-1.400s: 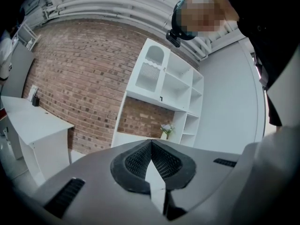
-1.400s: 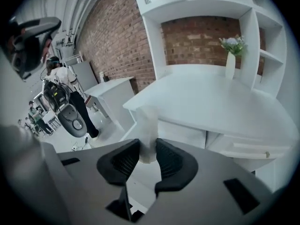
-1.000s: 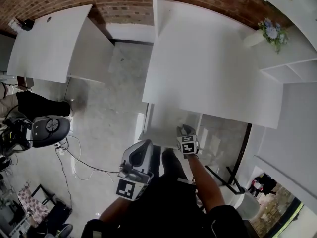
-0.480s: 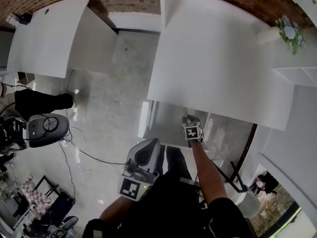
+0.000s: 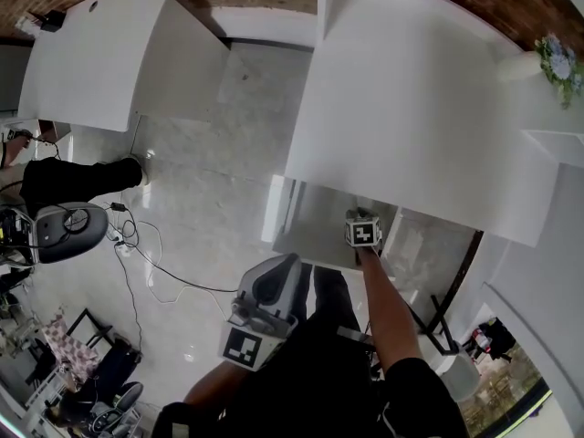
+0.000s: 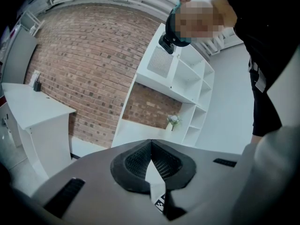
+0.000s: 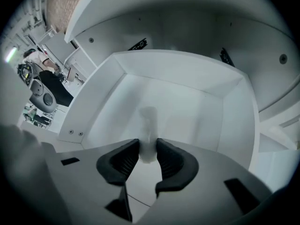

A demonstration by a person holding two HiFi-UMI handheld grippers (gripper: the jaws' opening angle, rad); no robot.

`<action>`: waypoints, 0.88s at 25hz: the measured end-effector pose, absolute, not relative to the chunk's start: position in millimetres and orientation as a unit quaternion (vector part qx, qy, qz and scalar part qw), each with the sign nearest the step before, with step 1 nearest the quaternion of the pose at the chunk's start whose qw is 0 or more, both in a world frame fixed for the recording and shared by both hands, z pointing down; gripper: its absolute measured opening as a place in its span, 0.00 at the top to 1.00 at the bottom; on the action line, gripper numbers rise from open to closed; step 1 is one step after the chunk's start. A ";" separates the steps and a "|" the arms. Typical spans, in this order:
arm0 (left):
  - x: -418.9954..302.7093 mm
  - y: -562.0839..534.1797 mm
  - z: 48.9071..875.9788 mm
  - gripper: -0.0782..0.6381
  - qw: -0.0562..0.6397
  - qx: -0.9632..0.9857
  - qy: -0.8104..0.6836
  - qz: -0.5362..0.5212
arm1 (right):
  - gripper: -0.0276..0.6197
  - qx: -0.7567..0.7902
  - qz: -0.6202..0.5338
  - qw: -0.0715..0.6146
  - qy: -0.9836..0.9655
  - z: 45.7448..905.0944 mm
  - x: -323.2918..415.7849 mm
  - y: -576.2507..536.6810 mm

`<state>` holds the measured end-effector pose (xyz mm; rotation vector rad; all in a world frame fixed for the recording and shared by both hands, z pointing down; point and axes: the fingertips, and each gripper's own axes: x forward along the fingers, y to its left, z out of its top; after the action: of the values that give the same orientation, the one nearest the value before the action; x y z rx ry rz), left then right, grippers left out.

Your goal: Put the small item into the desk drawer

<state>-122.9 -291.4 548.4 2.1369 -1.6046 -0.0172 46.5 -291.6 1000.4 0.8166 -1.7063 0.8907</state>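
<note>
A white desk (image 5: 411, 108) has its drawer (image 5: 306, 231) pulled out toward me. My right gripper (image 5: 360, 219) reaches over the drawer, its marker cube on top. In the right gripper view the small white item (image 7: 149, 135) stands blurred between the pads of the right gripper (image 7: 148, 149), which touch it on both sides while the jaws are opening a little. Below it lies the drawer's bare white inside (image 7: 178, 69). My left gripper (image 5: 272, 281) hangs low by my body, away from the drawer. In its own view the left gripper (image 6: 150, 144) is shut with nothing in it.
A second white desk (image 5: 91, 53) stands at the upper left before a brick wall. A dark round-backed chair (image 5: 68, 231) and cables (image 5: 155, 272) lie on the floor at the left. A flower vase (image 5: 557, 57) and white shelves (image 5: 557, 144) are at the right.
The right gripper has moved forward and to the right, further over the open drawer. The left gripper has stayed low near my body.
</note>
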 end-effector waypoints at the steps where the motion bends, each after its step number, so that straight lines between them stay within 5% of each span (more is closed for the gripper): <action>1: -123.0 -290.7 550.2 0.86 0.235 0.777 -0.584 -0.005 | 0.75 0.337 0.374 0.503 -0.702 1000.8 46.6 -291.0; 13: -117.0 -286.9 545.6 0.86 0.234 0.786 -0.572 -0.016 | 0.67 0.336 0.392 0.481 -0.708 969.8 39.1 -289.7; 22: -102.5 -280.3 503.1 0.86 0.196 0.803 -0.562 -0.031 | 0.94 0.376 0.379 0.409 -0.740 866.4 49.7 -290.6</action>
<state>-102.5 -280.3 503.1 2.2494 -1.5747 -0.0870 49.7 -290.6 866.4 0.9469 -1.8638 0.9559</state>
